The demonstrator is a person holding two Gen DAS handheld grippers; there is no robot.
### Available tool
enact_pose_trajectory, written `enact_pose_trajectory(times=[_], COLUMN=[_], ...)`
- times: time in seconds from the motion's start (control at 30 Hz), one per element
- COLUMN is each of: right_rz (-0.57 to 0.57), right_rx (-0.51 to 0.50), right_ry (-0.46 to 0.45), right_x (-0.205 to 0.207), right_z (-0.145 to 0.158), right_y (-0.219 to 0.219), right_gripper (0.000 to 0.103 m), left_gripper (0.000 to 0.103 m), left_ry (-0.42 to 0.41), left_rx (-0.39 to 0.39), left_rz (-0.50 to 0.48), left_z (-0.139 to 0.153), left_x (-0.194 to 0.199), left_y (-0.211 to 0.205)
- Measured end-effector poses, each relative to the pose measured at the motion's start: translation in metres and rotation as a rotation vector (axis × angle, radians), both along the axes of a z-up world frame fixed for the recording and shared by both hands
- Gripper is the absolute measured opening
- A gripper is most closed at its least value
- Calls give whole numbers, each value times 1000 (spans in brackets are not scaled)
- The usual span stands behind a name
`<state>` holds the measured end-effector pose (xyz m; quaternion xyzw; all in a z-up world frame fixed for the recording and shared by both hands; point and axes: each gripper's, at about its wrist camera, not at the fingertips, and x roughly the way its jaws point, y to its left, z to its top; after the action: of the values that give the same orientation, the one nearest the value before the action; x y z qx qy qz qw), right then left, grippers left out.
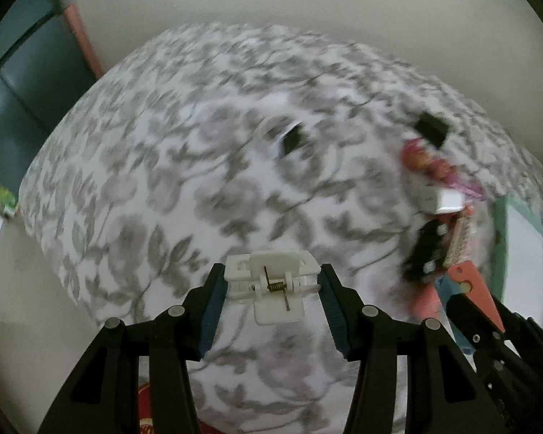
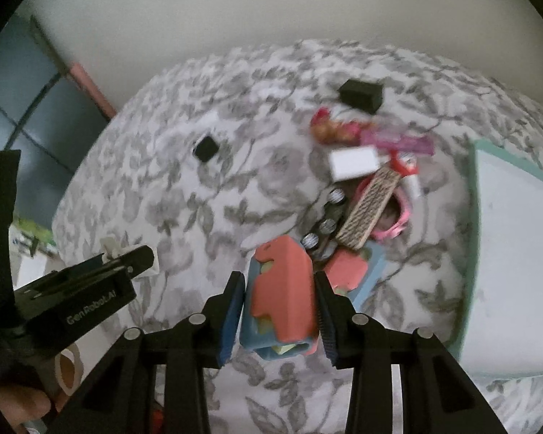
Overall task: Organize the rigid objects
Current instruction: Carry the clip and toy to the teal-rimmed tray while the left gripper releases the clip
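My left gripper [image 1: 271, 282] is shut on a white spring clip [image 1: 273, 284] and holds it above the leaf-patterned cloth [image 1: 144, 181]. It also shows in the right wrist view [image 2: 126, 256], at the left. My right gripper [image 2: 279, 296] is shut on a blue and coral block toy [image 2: 278, 289]. Ahead of it lies a pile: a second coral and blue piece [image 2: 351, 271], a woven brush [image 2: 369, 209], a white box [image 2: 353, 162], a pink ring [image 2: 398, 217], a tube [image 2: 409, 173] and a dark bar with silver knobs [image 2: 325, 220].
A small black square [image 2: 205, 148] and a black box [image 2: 360, 96] lie farther back on the cloth. A pale tray with a teal rim [image 2: 468, 253] is at the right. A tape roll [image 2: 67, 372] sits at the lower left. A wall stands behind.
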<state>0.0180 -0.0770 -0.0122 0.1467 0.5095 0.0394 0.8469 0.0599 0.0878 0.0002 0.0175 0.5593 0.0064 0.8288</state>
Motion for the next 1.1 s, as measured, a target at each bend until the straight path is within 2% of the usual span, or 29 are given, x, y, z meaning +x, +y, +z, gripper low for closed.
enact_pose_trajectory(times=[0.2,0.3,0.43,0.57,0.73,0.97,1.1], right_rz=[-190,-275,-385,-507,-638,-719,-742], right_rx=[-2,-53,-62,-60,-108,-147,-175], right_ry=[-33,-55,-65,-42,5,36,41], right_x=[-7,-10,-19,-31,-43,-52,-55], right_z=[7,12,13,4,-14,-30,-34], right_y=[-64,-94,-137,-180,-224,-260,-269], right_gripper=[41,41,41,41,41,41,41], left_gripper=[53,53,53,53,53,53,53], left_ry=[-21,-25,-27,-25,-31,-17,-40], left_rx=[-22,-46,-70,-72,-73,-92,-82], left_rz=[-107,-167,-254,-329,-416,-504,-567], left_z=[22,25,25,21,12,-13,-20], left_x=[14,14,11,8,1,-4,-11], left_y=[-63,-97,-148,-193,-242,-286,-304])
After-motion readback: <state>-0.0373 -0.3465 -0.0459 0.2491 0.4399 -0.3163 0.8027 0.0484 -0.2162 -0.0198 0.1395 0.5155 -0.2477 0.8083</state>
